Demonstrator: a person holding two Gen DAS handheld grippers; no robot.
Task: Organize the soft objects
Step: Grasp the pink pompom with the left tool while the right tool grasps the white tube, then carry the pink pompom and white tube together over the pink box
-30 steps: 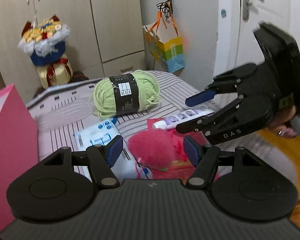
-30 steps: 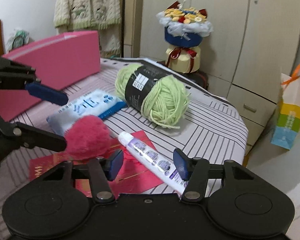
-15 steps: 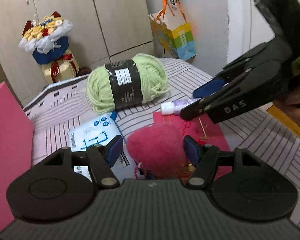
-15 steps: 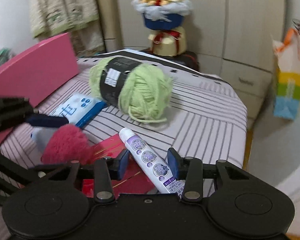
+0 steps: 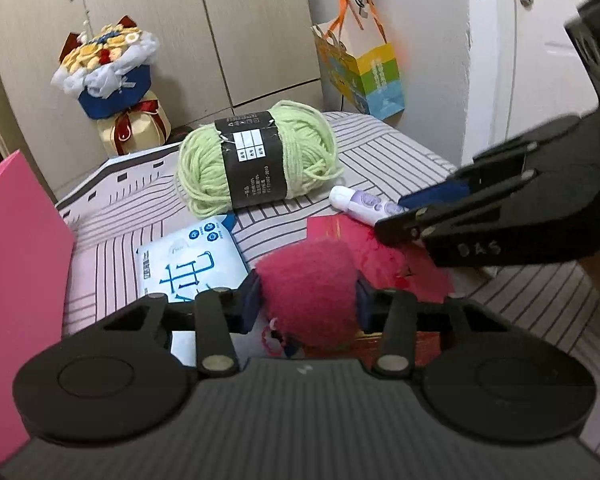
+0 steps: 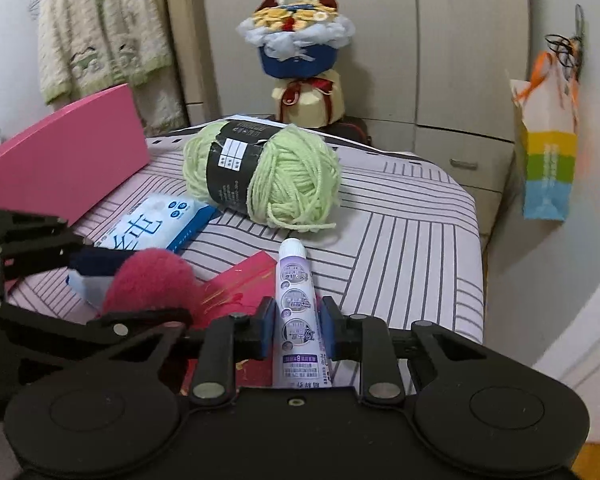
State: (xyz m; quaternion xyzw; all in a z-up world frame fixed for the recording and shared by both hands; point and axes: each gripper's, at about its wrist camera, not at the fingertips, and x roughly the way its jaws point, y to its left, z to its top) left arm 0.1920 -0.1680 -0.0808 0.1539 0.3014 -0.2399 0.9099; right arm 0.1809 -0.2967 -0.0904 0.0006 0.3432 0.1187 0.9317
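A fluffy red pom-pom (image 5: 308, 280) lies on the striped cloth, partly on a red envelope (image 5: 404, 256). My left gripper (image 5: 306, 300) is closing on it, and both blue pads touch its flattened sides. In the right wrist view the pom-pom (image 6: 148, 276) shows between those fingers. A white and purple tube (image 6: 296, 280) lies lengthwise between the pads of my right gripper (image 6: 298, 328), whose jaws are closing against its sides. From the left wrist view the tube (image 5: 360, 204) pokes out of that gripper (image 5: 396, 212). A green yarn skein (image 5: 256, 160) with a black band lies behind.
A blue and white wipes pack (image 5: 188, 260) lies left of the pom-pom. A pink box (image 5: 16, 260) stands along the left edge. Beyond the striped table (image 6: 400, 240) are a bouquet (image 6: 296, 44), cupboards, a hanging paper bag (image 6: 548, 160) and a cardigan (image 6: 100, 40).
Both grippers have narrowed: the left from wide apart onto the pom-pom, the right onto the tube. The right gripper rolled so the tube now runs straight between its pads.
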